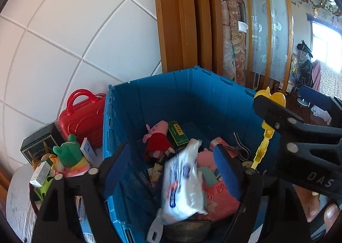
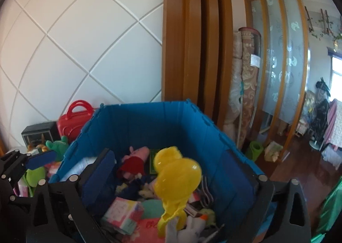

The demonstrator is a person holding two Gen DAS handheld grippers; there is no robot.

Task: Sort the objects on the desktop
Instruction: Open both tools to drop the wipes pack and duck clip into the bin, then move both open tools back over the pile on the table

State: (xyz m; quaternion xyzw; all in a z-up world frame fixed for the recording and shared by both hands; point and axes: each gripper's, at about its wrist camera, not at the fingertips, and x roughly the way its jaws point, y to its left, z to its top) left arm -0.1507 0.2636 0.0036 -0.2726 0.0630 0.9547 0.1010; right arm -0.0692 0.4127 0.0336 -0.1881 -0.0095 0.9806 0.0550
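A blue plastic crate point(image 1: 162, 102) point(image 2: 149, 123) holds a pink pig plush in a red dress point(image 1: 158, 138) point(image 2: 134, 161), a green box point(image 1: 178, 134), pink packs and other items. My left gripper point(image 1: 171, 170) is open above the crate; a white and blue plastic pack point(image 1: 181, 183), blurred, is between its blue pads, apparently loose in the air. My right gripper point(image 2: 168, 170) is open over the crate; a yellow duck-shaped plastic toy point(image 2: 175, 174) point(image 1: 265, 136) is between its fingers, blurred, apparently loose. The right gripper also shows in the left wrist view point(image 1: 299, 127).
Left of the crate on a white table point(image 1: 19, 196) lie a red toy suitcase point(image 1: 83, 114) point(image 2: 74, 119), a black box point(image 1: 40, 142), a green frog plush point(image 1: 68, 153) and small cartons. A tiled white wall, wooden door frame and rolled carpets point(image 2: 243, 97) stand behind.
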